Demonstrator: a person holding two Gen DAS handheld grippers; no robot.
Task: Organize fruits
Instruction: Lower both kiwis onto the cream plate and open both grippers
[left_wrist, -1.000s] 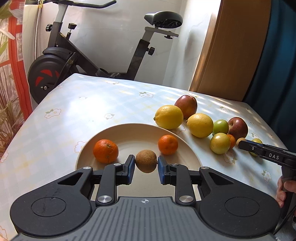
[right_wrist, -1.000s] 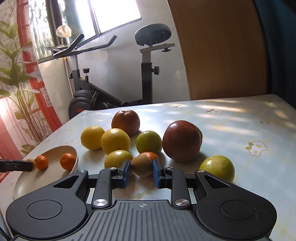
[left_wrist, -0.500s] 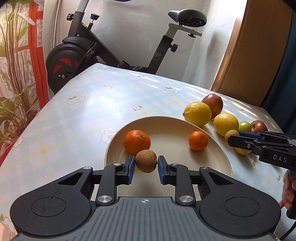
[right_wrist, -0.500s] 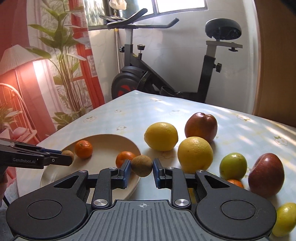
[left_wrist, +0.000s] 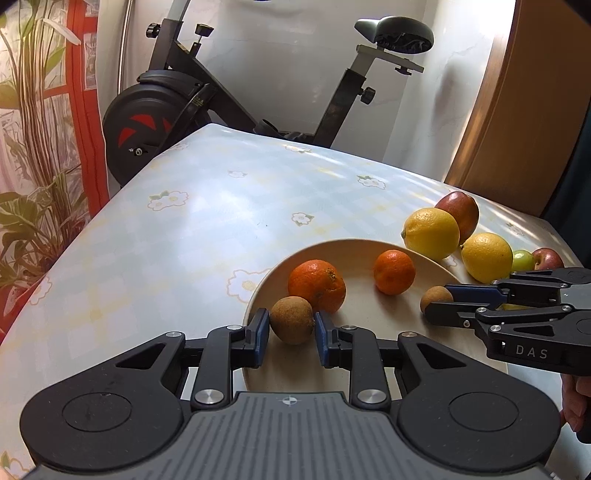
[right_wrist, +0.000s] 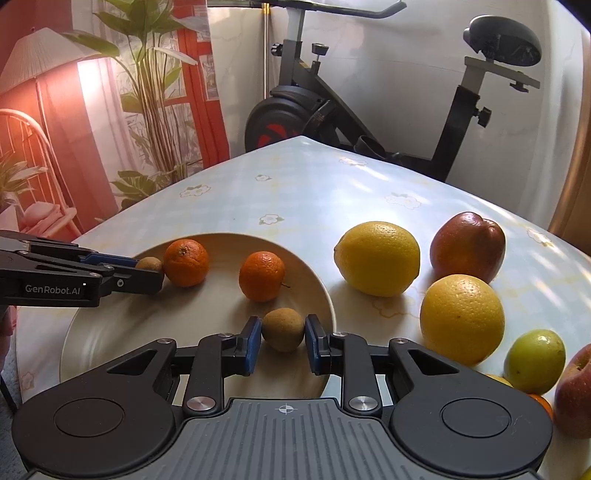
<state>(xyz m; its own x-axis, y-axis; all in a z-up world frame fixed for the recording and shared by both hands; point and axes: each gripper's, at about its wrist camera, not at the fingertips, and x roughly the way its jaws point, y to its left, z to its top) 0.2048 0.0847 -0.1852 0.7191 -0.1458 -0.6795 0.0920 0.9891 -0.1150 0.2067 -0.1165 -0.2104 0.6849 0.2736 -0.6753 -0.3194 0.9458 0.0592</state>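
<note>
My left gripper (left_wrist: 289, 339) is shut on a brown kiwi (left_wrist: 291, 319), held over the near left part of the beige plate (left_wrist: 369, 321) beside a large tangerine (left_wrist: 317, 284). A smaller tangerine (left_wrist: 393, 271) lies further right on the plate. My right gripper (right_wrist: 280, 344) is shut on a second brown kiwi (right_wrist: 283, 329) over the plate's (right_wrist: 122, 332) right side, near its rim. In the left wrist view the right gripper (left_wrist: 439, 306) comes in from the right with its kiwi (left_wrist: 435, 297). In the right wrist view the left gripper (right_wrist: 146, 271) reaches in from the left.
On the flowered tablecloth (right_wrist: 332, 192) right of the plate lie two lemons (right_wrist: 376, 257) (right_wrist: 461, 318), a red apple (right_wrist: 467, 245), a green fruit (right_wrist: 535, 361) and another red apple (right_wrist: 574, 391). An exercise bike (left_wrist: 207, 96) stands behind the table, with plants and a red curtain at the left.
The right gripper swung left with its kiwi from the fruit pile to over the plate. The left gripper shifted slightly left and down with its kiwi, nearer the large tangerine.
</note>
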